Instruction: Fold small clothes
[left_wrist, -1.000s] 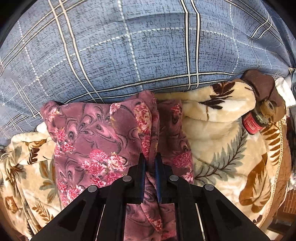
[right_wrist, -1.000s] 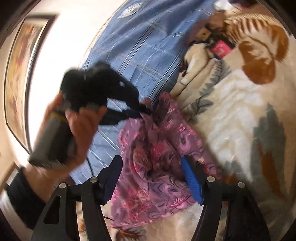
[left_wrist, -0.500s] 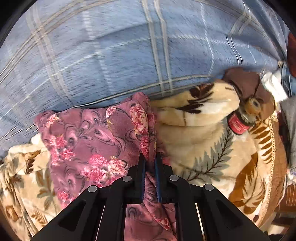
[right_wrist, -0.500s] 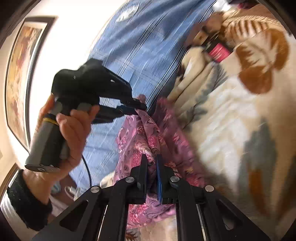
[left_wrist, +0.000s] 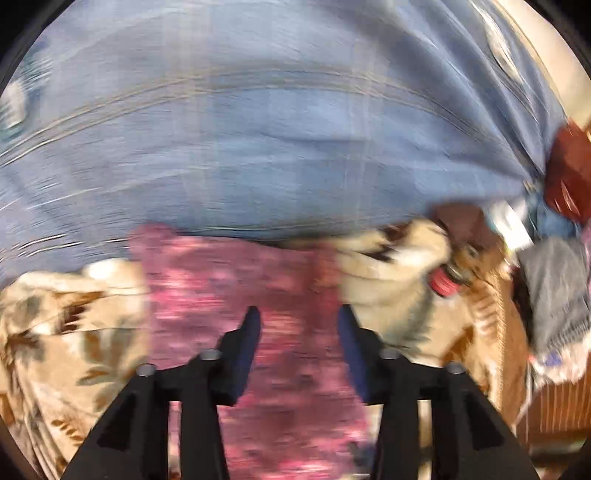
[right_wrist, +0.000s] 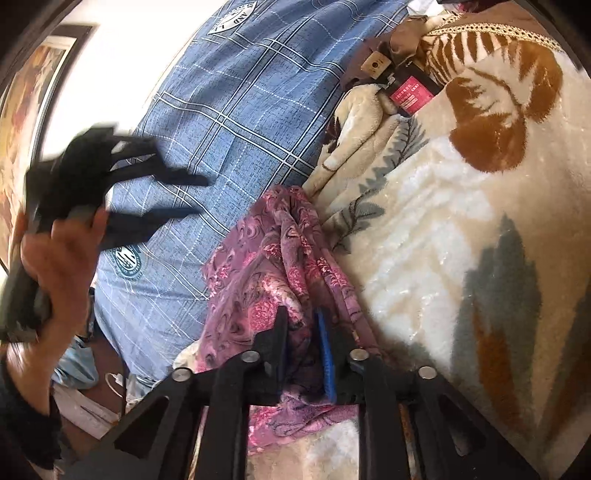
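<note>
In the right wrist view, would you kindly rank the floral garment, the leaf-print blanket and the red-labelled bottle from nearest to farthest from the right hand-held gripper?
1. Floral garment: between the jaws of the right hand-held gripper, which are opening.
2. Leaf-print blanket: just right of the garment, spreading away.
3. Red-labelled bottle: farthest, top of view, at the blanket's far edge.
</note>
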